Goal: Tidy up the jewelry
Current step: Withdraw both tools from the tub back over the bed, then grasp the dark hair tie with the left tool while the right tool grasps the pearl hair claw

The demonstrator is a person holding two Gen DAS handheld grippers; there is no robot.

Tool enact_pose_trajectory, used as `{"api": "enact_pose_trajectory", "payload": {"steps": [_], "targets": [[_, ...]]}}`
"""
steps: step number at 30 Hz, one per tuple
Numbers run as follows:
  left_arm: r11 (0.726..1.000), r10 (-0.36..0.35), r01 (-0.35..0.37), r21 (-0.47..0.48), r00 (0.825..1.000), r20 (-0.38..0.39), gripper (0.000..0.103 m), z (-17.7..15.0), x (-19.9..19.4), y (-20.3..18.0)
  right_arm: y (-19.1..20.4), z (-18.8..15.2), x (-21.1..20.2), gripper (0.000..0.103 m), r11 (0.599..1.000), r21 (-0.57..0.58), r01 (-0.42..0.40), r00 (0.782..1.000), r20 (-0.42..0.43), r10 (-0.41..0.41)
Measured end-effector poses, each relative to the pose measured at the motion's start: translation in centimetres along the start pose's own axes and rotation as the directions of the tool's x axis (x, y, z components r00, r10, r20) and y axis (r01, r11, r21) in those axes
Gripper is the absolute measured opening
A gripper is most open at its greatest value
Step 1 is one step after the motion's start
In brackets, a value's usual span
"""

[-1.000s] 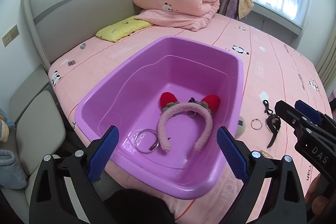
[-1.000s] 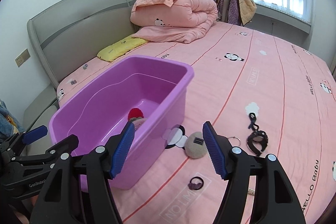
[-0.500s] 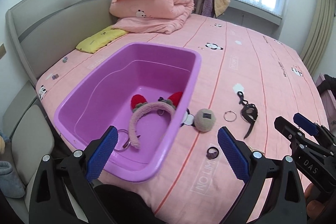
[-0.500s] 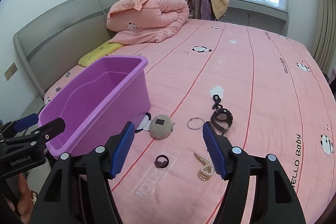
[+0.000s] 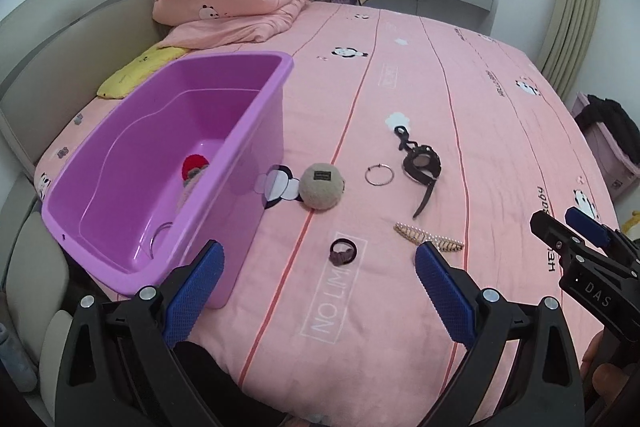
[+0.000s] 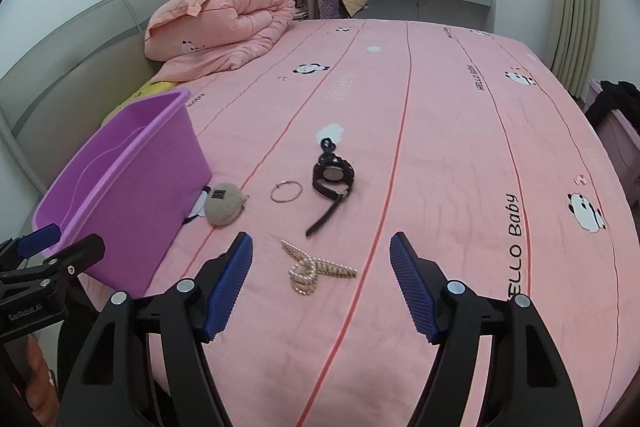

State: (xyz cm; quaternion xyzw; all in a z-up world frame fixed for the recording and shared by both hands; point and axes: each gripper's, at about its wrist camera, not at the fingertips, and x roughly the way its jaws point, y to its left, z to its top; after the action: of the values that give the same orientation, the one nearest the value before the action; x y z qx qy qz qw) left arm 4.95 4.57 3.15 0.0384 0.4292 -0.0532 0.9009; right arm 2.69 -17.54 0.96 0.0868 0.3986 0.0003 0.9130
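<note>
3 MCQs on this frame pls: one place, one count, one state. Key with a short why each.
1. Where does the silver ring lie?
A. inside the purple bin
B. on the bed between the grey round pouch and the black watch
C. on the folded quilt

2. How many loose items lie on the sheet outside the purple bin?
A. two
B. five
C. eight

3. What is between the fingers of the right gripper?
A. nothing held; its jaws are opening above the pearl hair clip
B. the black watch, clamped
C. the silver ring, clamped

Key:
1. B: the ring sits on the sheet with the grey round pouch on one side and the black watch on the other.
2. B: pouch, ring, watch, dark hair tie, pearl hair clip.
3. A: the blue pads stand apart, touching nothing.
</note>
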Motion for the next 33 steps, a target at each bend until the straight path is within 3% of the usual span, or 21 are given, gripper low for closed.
{"api": "enact_pose_trajectory", "payload": {"steps": [12,24,33], "targets": [[1.0,-0.001,0.0,-0.011,0.992,-0.123,0.095,-4.0,7.0,-1.1,-1.7,-4.8,6.2,0.07,1.0,0.008,-0.008,0.988,-0.151,0.009],[0.998,-0.004,-0.011,-0.07,0.979,-0.206,0.095,-4.0,13.5,-0.5,-1.1,-4.8,12.5,0.073,0.997,-0.045,-0.06,0.976,-0.213,0.049],[0.997,0.005,-0.022,-0.071,0.971,-0.238,0.095,-4.2,17.0,-0.3,-0.5,-3.5,16.2,0.073,0.971,-0.203,-0.123,0.969,-0.234,0.074]]}}
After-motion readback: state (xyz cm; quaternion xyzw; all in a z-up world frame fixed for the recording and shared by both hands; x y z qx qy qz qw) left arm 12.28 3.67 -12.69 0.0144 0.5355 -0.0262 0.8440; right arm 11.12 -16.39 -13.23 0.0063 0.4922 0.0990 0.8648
